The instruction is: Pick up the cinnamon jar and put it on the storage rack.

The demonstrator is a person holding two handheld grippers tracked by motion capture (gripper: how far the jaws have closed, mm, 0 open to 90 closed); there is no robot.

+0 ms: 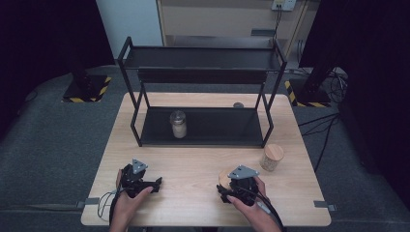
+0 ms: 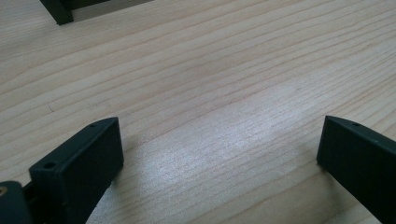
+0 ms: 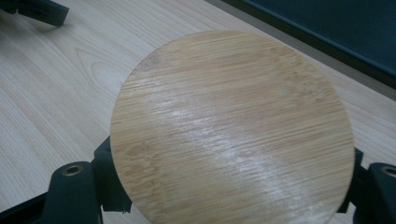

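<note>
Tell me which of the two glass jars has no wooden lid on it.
The glass jar on the black rack's lower shelf: its top is bare. The jar at the table's right wears its round wooden lid.

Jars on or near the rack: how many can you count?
3. One glass jar stands on the black rack's lower shelf. One wooden-lidded jar stands on the table right of the rack. The right gripper is clamped on a third's round wooden lid; its body is hidden.
</note>
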